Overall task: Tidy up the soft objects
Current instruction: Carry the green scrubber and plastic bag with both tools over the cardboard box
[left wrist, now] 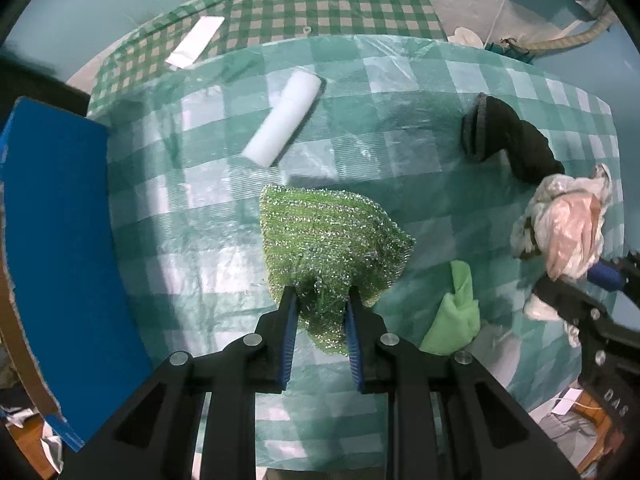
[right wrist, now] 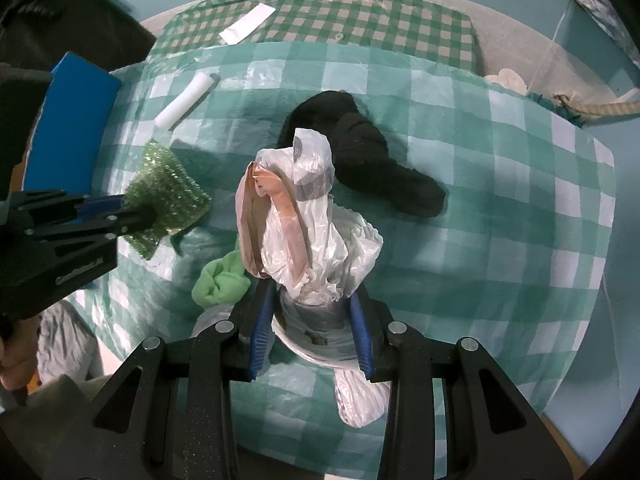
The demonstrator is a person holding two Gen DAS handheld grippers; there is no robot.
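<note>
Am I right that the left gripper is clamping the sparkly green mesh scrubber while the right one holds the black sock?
Not quite. The left gripper does clamp the sparkly green mesh scrubber, but the right gripper holds a bundle of crumpled plastic bags. The black sock lies loose on the checked tablecloth, as the right wrist view shows.

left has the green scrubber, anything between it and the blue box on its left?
Nothing visible. The left gripper is shut on the green scrubber, and only bare checkered cloth shows between it and the blue box. The white roll lies farther back, off that line.
</note>
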